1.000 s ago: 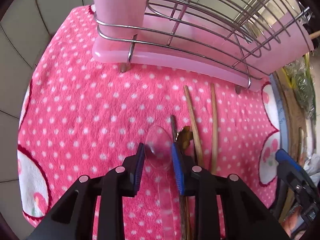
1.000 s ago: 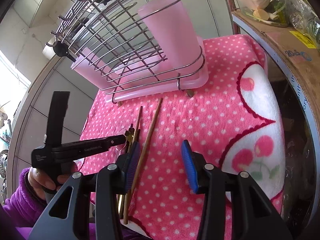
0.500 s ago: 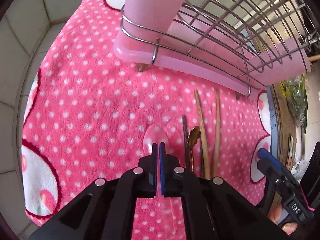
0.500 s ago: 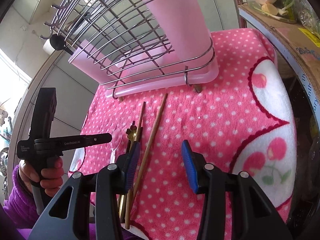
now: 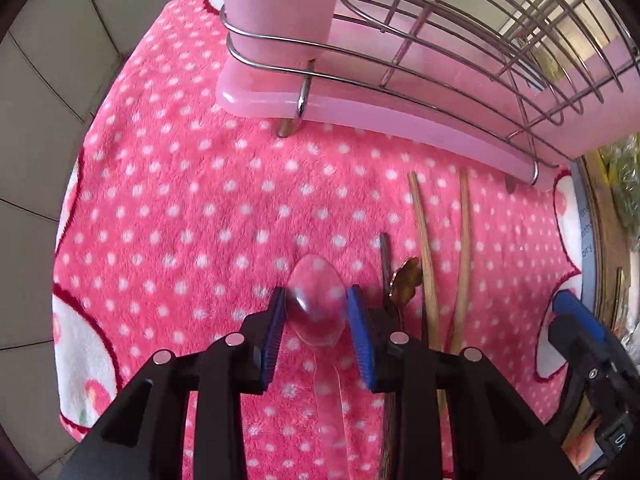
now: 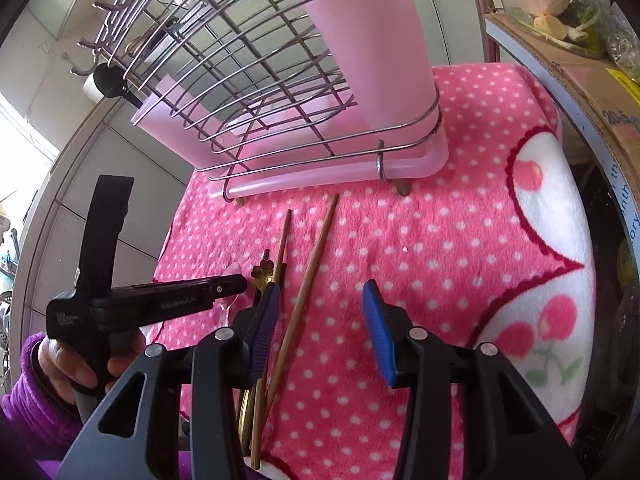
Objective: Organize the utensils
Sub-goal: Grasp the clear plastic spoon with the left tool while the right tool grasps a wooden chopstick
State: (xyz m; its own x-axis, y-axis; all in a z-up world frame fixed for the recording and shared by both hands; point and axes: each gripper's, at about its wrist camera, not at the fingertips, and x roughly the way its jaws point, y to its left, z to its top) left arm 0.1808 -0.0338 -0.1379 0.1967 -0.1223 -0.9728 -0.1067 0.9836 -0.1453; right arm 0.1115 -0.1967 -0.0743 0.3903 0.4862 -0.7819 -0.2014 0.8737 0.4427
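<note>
Pink polka-dot fleece [image 5: 192, 208] is covering the counter in front of the wire dish rack [image 5: 460, 92]. The left tool [image 5: 316, 320], pinched shut half a second ago, is now standing wide again around the clear plastic spoon [image 5: 316, 300], which is lying on the fleece beside the chopsticks [image 5: 424, 248], so that grab probably failed and needs repeating. The right tool [image 6: 320, 320] is hovering wide and empty over the fleece, nearer than the rack.

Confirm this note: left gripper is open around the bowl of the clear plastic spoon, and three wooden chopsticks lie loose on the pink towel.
Not quite. The left wrist view shows two wooden chopsticks, not three, on the pink towel. The rest holds: the left gripper is open around the bowl of the clear plastic spoon.
</note>
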